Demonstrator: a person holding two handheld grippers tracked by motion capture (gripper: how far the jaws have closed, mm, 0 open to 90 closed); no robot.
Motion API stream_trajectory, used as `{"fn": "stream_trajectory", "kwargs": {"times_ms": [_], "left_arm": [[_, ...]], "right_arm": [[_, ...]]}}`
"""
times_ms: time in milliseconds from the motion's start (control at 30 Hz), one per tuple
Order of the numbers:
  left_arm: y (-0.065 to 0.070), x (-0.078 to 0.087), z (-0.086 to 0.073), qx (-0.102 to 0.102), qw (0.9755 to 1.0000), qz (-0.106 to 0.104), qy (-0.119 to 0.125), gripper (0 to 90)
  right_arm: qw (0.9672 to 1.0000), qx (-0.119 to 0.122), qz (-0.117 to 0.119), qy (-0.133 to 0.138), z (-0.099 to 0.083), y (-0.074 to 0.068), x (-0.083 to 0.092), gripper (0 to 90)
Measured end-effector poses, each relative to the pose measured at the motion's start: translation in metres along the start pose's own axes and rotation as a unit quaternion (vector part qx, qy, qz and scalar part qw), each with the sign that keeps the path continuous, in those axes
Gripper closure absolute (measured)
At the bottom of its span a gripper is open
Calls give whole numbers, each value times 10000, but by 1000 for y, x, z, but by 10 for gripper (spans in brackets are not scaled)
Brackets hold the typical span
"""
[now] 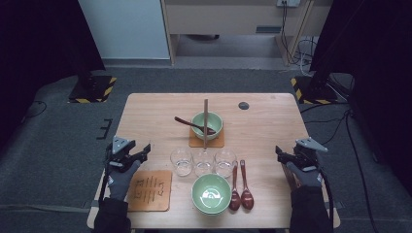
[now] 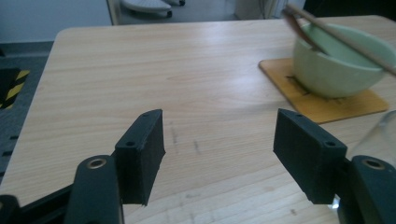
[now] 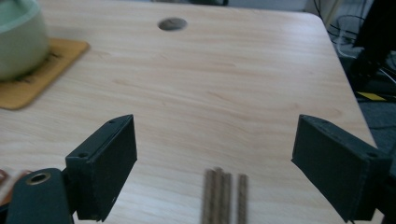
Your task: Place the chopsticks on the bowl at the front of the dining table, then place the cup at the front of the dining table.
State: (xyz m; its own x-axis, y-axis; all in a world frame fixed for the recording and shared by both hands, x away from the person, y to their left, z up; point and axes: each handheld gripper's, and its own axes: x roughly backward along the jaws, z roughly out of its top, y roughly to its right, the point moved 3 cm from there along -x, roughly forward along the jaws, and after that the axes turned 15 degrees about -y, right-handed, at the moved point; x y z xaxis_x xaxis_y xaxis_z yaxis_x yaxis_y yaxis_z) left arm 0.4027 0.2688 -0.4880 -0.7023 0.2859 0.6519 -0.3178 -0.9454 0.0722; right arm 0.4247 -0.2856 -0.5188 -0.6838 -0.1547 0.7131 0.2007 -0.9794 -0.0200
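Right gripper [image 3: 215,163], jaws spread empty, hovers over brown wooden chopsticks [image 3: 223,198] apparently to grasp them; left gripper [image 2: 217,158] waits open-jawed.

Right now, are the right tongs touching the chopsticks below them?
Apart. The right gripper view shows the right tongs open, with bare table between their pads and the chopsticks.

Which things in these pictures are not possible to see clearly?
- Chopsticks, right gripper view: bottom edge cuts them; count unclear.
- Far bowl, right gripper view: cut by the left edge, blurred.
- Glass, left gripper view: right edge and jaw hide most.
- Coaster markings, high view: too small.
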Motion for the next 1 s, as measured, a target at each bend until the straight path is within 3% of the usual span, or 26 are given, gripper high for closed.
{"fn": "stream_trajectory", "kwargs": {"times_ms": [300, 633, 1000], "left_arm": [[33, 15, 11, -334, 9982, -488, 100, 370], [61, 26, 17, -675, 9948, -761, 81, 371], [75, 4, 15, -847, 9919, -829, -457, 377]], "right_arm": [[9993, -177, -211, -234, -14, 18, -9, 144], [9984, -270, -378, -323, -20, 29, -12, 136], [9980, -313, -392, -389, -23, 35, -14, 136]]}}
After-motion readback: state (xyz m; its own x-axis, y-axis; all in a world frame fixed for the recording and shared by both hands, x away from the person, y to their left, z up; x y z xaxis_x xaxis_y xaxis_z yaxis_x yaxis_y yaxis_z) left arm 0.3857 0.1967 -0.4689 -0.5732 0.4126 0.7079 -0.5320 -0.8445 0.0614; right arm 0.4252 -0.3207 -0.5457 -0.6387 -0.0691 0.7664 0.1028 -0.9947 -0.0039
